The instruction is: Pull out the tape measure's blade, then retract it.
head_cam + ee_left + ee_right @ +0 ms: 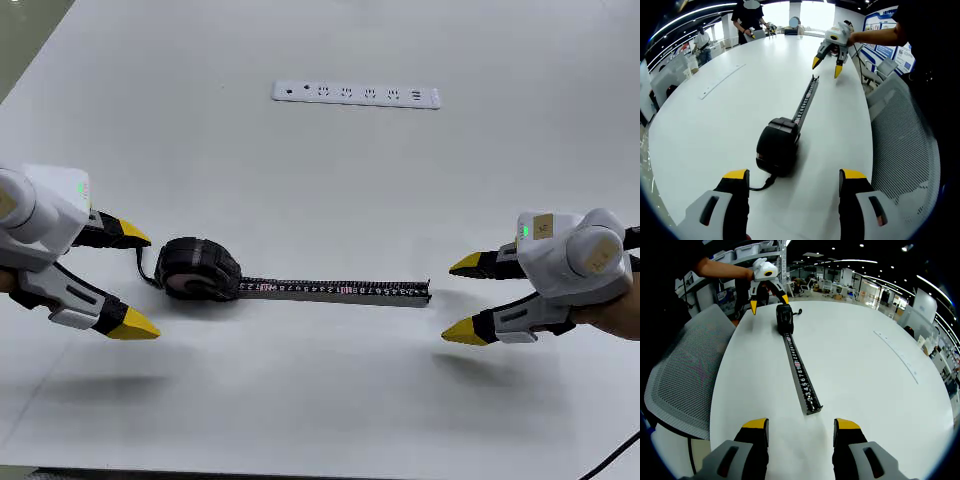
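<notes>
Left jaws: your left gripper [138,283] has them spread wide and empty, just beside the tape measure case [198,269], not touching it.
Right jaws: your right gripper [462,299] is also spread and empty, past the blade's far end from the case, with a small gap.
Blade: the blade [340,290] lies flat on the counter [320,180], drawn out of the case toward your right gripper, with its end hook [812,409] free.
Cord: a black cord [762,186] leaves the case's back. In the head view it passes under a left jaw, so you cannot tell where it ends.
Markings: numerals read near the tip in the right gripper view but blur in the head view.
Cut off: both grippers' rears run off the head view.
Beyond the case: a power strip [356,94], well apart.
</notes>
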The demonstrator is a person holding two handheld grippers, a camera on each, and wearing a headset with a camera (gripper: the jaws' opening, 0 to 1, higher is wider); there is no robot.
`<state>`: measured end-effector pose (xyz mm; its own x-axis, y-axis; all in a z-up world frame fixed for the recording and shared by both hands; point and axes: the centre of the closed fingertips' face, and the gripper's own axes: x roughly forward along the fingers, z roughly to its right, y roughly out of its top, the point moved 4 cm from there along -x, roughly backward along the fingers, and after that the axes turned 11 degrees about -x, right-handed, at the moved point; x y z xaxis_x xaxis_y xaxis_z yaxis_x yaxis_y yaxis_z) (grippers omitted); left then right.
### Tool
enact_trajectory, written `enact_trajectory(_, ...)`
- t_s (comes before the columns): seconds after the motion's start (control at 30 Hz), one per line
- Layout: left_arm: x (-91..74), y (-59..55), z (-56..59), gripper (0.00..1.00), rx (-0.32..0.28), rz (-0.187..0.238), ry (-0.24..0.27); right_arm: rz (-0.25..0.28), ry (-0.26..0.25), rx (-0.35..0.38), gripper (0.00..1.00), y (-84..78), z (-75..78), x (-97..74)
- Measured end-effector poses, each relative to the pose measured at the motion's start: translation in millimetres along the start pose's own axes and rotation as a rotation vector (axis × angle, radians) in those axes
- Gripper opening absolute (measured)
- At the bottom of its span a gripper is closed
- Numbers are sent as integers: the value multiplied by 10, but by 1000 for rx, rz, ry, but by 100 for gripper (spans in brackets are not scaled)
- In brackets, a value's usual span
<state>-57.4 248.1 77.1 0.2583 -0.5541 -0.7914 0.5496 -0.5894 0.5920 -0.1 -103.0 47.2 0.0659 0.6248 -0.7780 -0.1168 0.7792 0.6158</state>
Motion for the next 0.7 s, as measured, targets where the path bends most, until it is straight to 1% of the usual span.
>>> enact_trajectory(0.13, -13, -26, 70, 72, -23, 24, 9, 1, -13, 13, 54, -2, -61, -19)
enact_trajectory(0.2, -16, -32, 86, 72, -31, 33, 12, -1, -18, 13, 55, -3, -83, -29)
enact_trajectory(0.3, -25, -49, 124, 75, -51, 53, 24, 5, -36, 39, 58, 12, -117, -48)
enact_trajectory(0.37, -30, -54, 152, 76, -63, 66, 28, 7, -46, 41, 59, 17, -140, -60)
enact_trajectory(0.53, -40, -64, 229, 77, -82, 89, 38, 20, -69, 79, 62, 25, -176, -81)
enact_trajectory(0.7, -46, -65, 295, 80, -128, 135, 60, 39, -99, 123, 66, 32, -253, -99)
